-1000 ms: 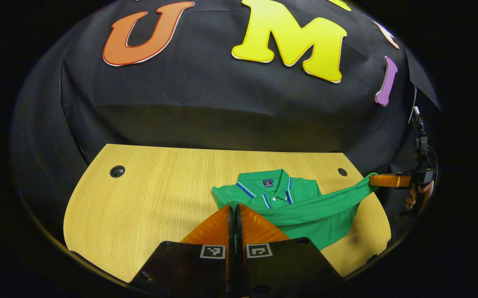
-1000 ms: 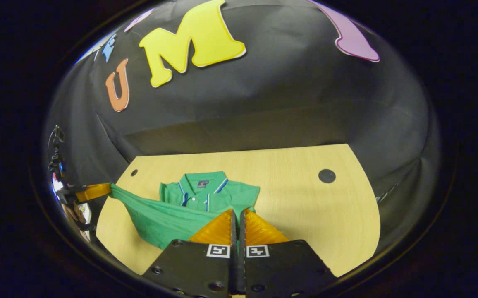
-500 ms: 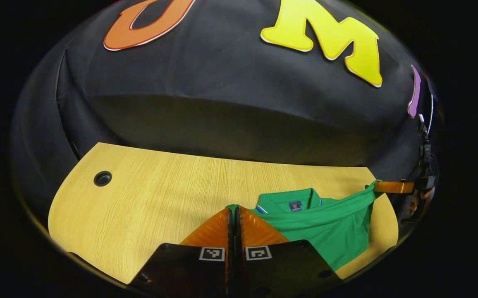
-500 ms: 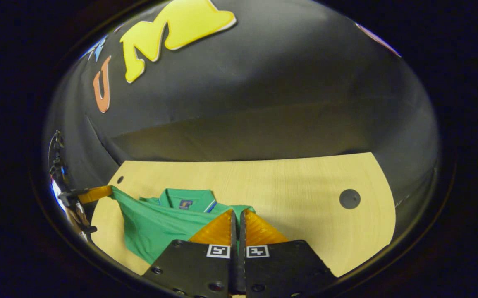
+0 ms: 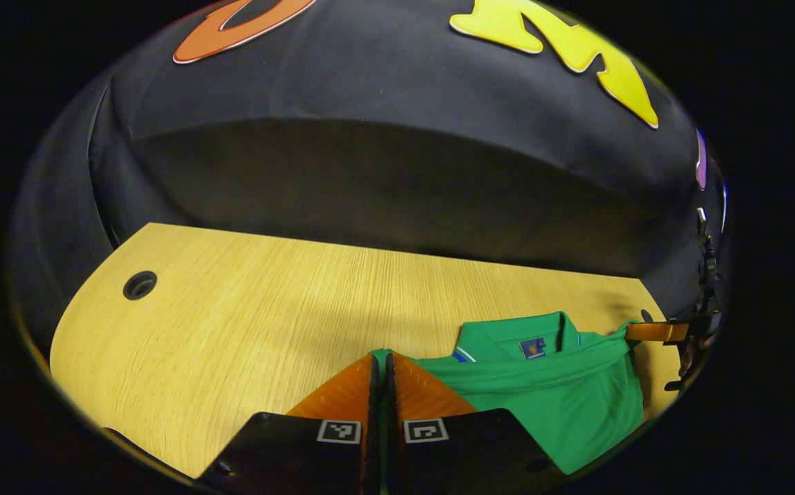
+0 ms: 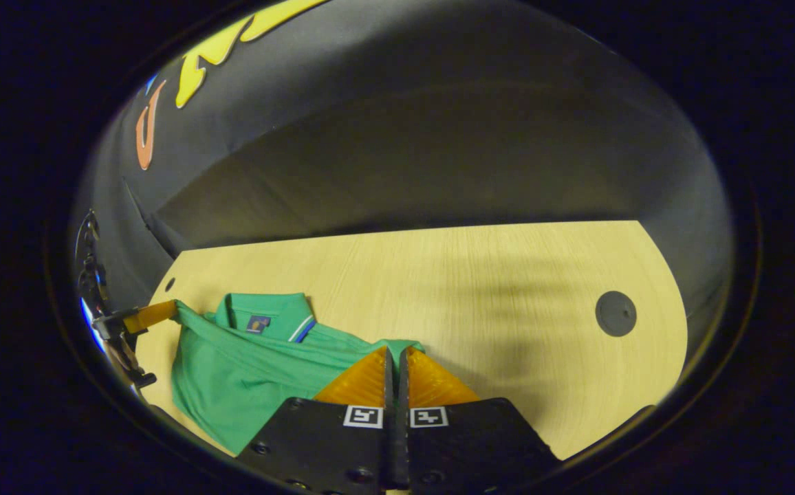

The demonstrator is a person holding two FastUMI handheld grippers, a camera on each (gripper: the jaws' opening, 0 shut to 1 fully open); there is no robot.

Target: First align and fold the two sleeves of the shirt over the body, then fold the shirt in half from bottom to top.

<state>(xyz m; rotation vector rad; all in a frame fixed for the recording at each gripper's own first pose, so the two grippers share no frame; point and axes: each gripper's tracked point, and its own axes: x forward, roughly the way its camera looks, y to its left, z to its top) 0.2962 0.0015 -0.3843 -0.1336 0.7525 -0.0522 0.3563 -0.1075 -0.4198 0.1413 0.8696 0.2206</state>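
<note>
Green polo shirt [image 5: 542, 385] lies near the surface's [image 5: 246, 323] corner, hem corners pinched in closed left fingers [image 5: 382, 364] and right fingers [image 6: 394, 361]; carry both level to collar, judging.

Pale wood-grain desk [image 5: 246, 323] [image 6: 494, 289], rounded corners (a dark round grommet hole [image 5: 139, 284] [image 6: 615, 313] near its edge), green polo shirt [image 5: 549, 385] [image 6: 246, 371] lying on it

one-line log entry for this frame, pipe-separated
phase: bottom-to-top fold | left gripper: shut on hem corner | right gripper: shut on other corner | green polo shirt: hem lifted toward collar | wooden table
</note>
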